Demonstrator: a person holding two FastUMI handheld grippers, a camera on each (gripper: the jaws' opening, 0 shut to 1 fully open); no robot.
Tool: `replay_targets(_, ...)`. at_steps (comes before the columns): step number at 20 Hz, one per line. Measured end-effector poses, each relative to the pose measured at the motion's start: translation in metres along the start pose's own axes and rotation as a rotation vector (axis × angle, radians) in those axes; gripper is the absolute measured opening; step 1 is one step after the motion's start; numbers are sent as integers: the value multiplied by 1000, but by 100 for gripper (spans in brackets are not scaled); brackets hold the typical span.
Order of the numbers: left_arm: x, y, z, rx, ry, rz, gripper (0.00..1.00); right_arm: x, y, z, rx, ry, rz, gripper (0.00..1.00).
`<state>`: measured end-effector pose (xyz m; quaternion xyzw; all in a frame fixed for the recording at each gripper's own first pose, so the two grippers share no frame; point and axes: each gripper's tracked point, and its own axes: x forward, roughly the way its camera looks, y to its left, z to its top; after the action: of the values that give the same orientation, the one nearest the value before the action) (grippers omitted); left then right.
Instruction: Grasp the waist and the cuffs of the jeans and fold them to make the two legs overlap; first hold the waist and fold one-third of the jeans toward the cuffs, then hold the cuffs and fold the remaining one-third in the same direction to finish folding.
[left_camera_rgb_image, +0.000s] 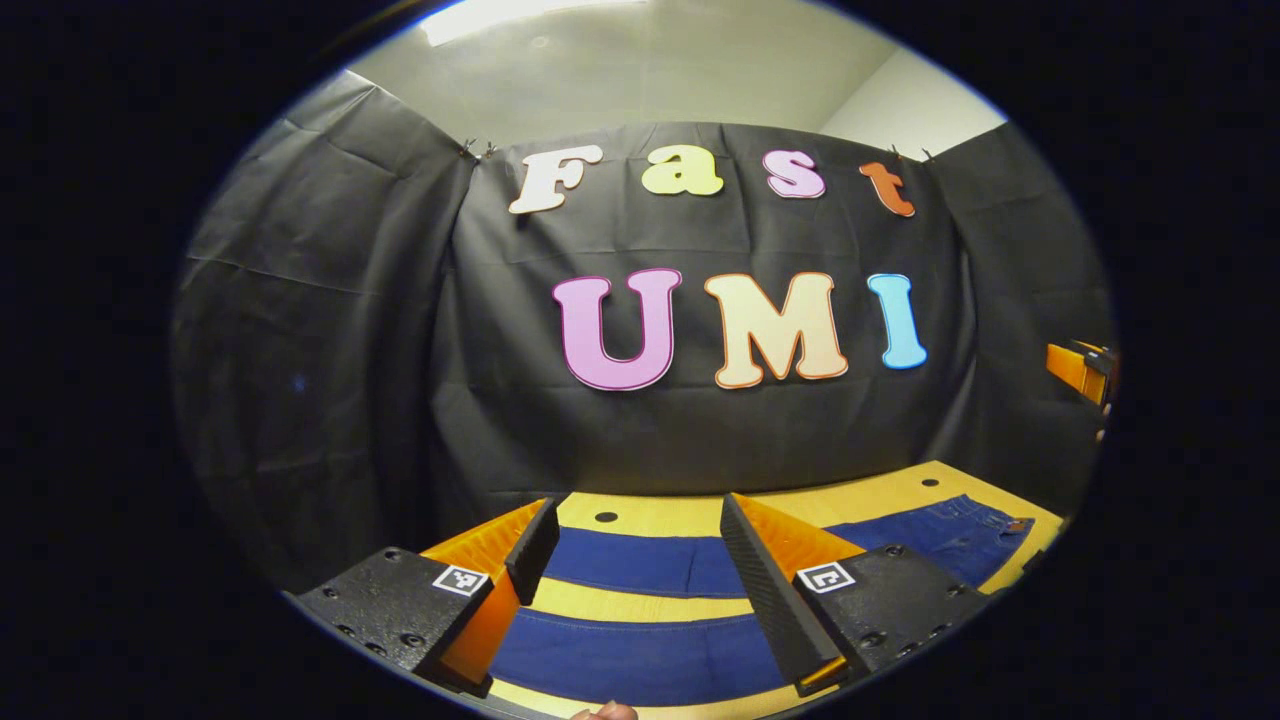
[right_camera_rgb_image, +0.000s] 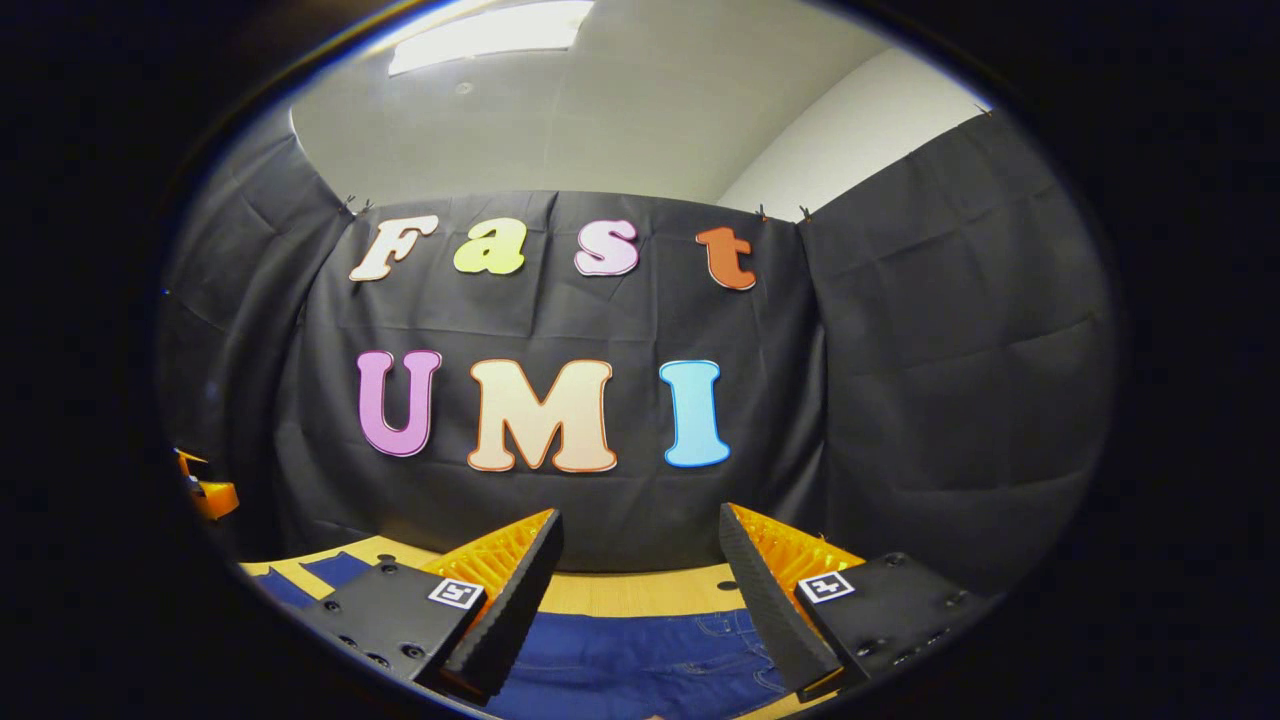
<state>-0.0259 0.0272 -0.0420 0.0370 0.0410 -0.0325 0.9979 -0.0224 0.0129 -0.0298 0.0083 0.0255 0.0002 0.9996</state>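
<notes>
Lying flat on the yellow table (left_camera_rgb_image: 900, 495), the jeans (left_camera_rgb_image: 640, 660) were spread with both legs apart, a strip of table between them. The left gripper (left_camera_rgb_image: 640, 560) hung above the legs with its jaws wide apart, holding nothing. The right gripper (right_camera_rgb_image: 640, 580) hovered above the waist part of the jeans (right_camera_rgb_image: 640, 665), also spread wide and empty.

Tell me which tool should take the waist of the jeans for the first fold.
Right, probably. The right tool hangs open above the waist end of the jeans, where seams and pockets show. The left tool, also open, sits over the two legs, with the waist far off to its right.
</notes>
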Motion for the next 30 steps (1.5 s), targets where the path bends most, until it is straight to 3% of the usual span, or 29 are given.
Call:
replay_targets(4,-10,17,-24,170,38,-48,100,-12,-1,-5,-13,-6,-11,98)
replay_targets(7,-20,29,-49,279,97,-86,95,-18,-4,-19,-11,23,-20,98)
replay_targets(8,-23,30,-59,323,120,-108,100,-19,-5,-21,-2,31,-25,98)
replay_targets(9,-26,31,-72,376,148,-134,95,-21,-6,-25,3,37,-30,98)
replay_targets(12,-37,36,-111,527,232,-195,95,-24,-11,-32,-8,50,-42,98)
replay_targets(18,-56,39,-186,674,394,-299,95,-32,-25,-40,-38,73,-68,97)
replay_targets(24,-63,65,-260,905,577,-368,95,-36,-36,-49,-62,96,-97,97)
replay_targets(27,-61,78,-279,1020,628,-383,100,-41,-45,-53,-75,112,-118,97)
replay_targets(30,-57,82,-296,1066,654,-407,95,-43,-52,-55,-84,120,-141,98)
